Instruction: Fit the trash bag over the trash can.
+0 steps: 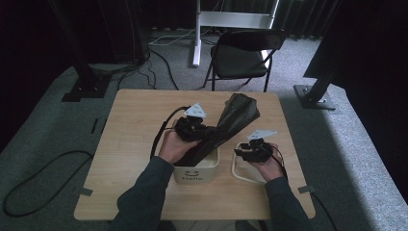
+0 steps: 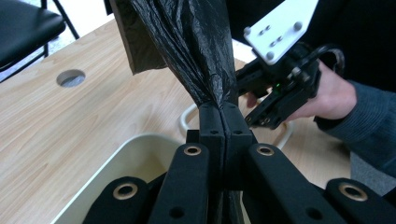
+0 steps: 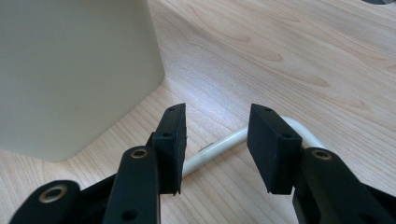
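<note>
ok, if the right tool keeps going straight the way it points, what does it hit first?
Probably the cream rounded frame lying on the wooden table, which crosses just beyond the open right tool; depth is unclear, and the cream bin stands off to one side.

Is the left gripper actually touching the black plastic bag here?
Touching. The left gripper view shows the left gripper with its jaws shut on a gathered fold of the black plastic bag, the plastic squeezed between them over the cream bin.
</note>
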`<control>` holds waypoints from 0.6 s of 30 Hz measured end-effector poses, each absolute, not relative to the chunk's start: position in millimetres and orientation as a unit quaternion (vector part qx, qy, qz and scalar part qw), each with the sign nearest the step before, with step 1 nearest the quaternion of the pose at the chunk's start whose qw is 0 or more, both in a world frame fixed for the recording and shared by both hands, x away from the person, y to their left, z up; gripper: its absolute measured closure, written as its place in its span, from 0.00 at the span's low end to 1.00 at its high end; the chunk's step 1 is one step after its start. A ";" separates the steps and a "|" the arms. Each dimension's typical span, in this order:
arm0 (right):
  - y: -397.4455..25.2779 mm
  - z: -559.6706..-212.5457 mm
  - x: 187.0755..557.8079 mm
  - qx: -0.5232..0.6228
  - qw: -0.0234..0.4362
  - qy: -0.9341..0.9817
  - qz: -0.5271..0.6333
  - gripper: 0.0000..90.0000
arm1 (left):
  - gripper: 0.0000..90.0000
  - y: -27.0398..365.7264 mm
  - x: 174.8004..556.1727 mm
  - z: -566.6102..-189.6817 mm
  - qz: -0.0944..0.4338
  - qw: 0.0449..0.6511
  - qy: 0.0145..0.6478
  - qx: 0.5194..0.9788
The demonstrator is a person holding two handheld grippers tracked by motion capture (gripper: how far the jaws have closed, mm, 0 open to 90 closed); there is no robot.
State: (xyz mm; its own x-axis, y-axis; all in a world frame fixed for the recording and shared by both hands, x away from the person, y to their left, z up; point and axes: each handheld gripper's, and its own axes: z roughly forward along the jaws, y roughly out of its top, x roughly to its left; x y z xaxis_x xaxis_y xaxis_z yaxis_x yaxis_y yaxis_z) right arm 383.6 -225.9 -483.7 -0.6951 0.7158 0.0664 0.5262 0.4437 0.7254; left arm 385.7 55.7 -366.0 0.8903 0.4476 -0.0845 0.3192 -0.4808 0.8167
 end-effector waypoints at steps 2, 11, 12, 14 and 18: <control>-226.1 -483.7 383.4 0.370 0.126 0.840 0.377 0.63 | 1.00 59.5 385.8 -367.1 0.071 0.457 0.226 0.857; -227.2 -483.3 383.3 0.370 0.127 0.839 0.378 0.63 | 1.00 75.8 384.8 -372.7 0.075 0.455 0.240 0.854; -227.2 -483.1 383.2 0.370 0.127 0.839 0.378 0.63 | 1.00 77.6 384.3 -373.3 0.077 0.453 0.241 0.855; -227.4 -483.0 383.2 0.370 0.128 0.838 0.379 0.63 | 1.00 80.8 383.4 -374.8 0.079 0.449 0.243 0.856; -227.8 -482.4 382.9 0.370 0.129 0.838 0.381 0.63 | 1.00 87.6 381.7 -377.3 0.081 0.447 0.249 0.855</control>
